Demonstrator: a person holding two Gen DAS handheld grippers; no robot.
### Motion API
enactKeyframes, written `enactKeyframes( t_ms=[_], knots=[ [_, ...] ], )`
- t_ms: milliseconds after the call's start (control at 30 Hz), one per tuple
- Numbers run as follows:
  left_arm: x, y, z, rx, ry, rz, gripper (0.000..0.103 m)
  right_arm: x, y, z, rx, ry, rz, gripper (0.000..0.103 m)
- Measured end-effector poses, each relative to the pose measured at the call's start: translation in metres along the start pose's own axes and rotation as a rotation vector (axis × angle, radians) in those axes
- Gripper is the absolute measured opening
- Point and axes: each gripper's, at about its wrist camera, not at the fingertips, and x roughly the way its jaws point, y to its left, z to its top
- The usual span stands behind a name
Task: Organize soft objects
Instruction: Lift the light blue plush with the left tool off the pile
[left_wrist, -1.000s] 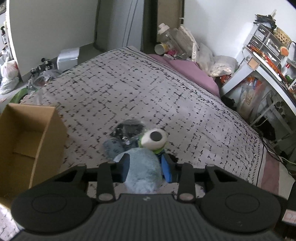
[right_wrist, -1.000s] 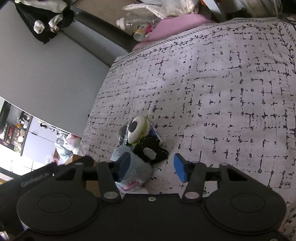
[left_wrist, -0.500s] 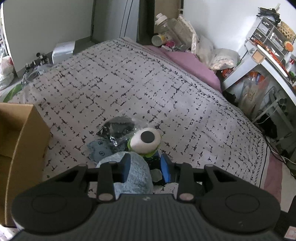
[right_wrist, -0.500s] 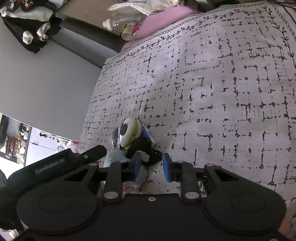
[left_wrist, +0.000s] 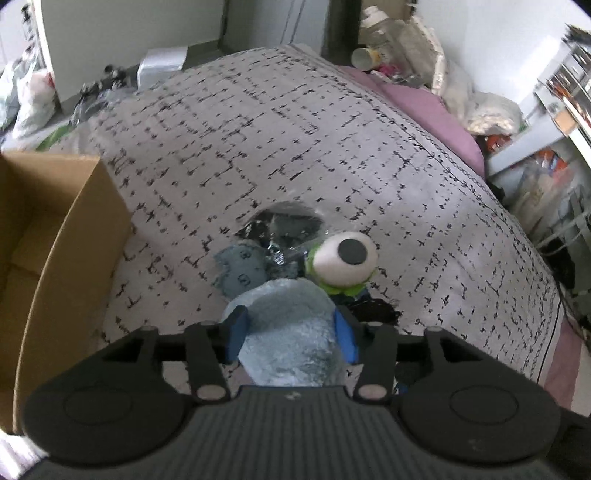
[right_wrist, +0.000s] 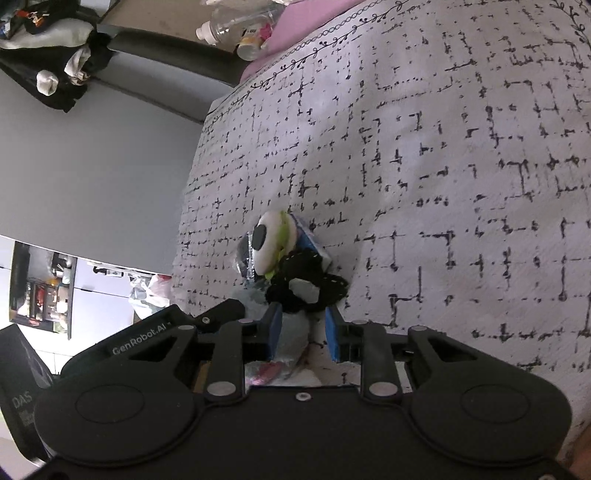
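Bedroom setting: wide bed under a white bedspread (left_wrist: 332, 155) printed with broken black grid lines, pink sheet (left_wrist: 424, 107) showing along its far right edge.

Left gripper (left_wrist: 291, 334) low over the near part of the bed, blue pads (left_wrist: 236, 328) pressed into either side of a pale blue plush toy (left_wrist: 291, 332) wrapped in clear film; clamped on it, the fur bulging between the fingers. Just beyond the plush, a white eyeball toy (left_wrist: 341, 254) with a black pupil and a lime-green rim, touching the plush's far right edge. Left of the eyeball, a small grey-blue fabric piece (left_wrist: 242, 273), and behind both a dark item in crinkled clear plastic (left_wrist: 284, 229). Near right of the plush, a black fabric piece (left_wrist: 376, 312) flat on the spread. At far left, an open cardboard box (left_wrist: 55, 258), standing on the bed's near left part, well apart from the pile.

Right gripper (right_wrist: 303, 330) roughly half open, pads either side of the pale blue plush's (right_wrist: 291, 339) edge; whether touching it, cannot tell. Directly ahead, the black piece with white stitching and a grey patch (right_wrist: 306, 282), then the eyeball toy (right_wrist: 271, 242) leaning on it. Left gripper body (right_wrist: 155, 339) visible at near left, beside the plush.

Beyond the bed: plastic bottles (right_wrist: 236, 24) and clutter by the far wall, dark clothes (right_wrist: 55, 55) piled at upper left.
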Motion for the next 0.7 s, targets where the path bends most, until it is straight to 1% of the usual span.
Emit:
enactKeyframes(
  t_ms=[67,267,467,633,700],
  knots=[
    [-0.002,0.004,-0.001,-0.016,-0.001,-0.009,0.051,0.004,0.001,-0.002,0.011,0.008,-0.002,0.026],
    [-0.013,0.014,-0.006,-0.042,-0.013,-0.001,0.051,0.014,0.002,-0.004,0.053,0.003,-0.006,0.026],
    [-0.024,0.026,-0.008,-0.049,-0.009,0.006,0.05,0.033,0.01,-0.011,0.053,0.041,-0.014,0.026],
    [-0.027,0.034,-0.01,-0.06,0.002,-0.006,0.05,0.045,0.016,-0.017,0.04,0.07,-0.023,0.026],
    [-0.029,0.036,-0.01,-0.056,0.004,-0.004,0.05,0.048,0.017,-0.019,0.046,0.086,-0.01,0.026]
  ],
)
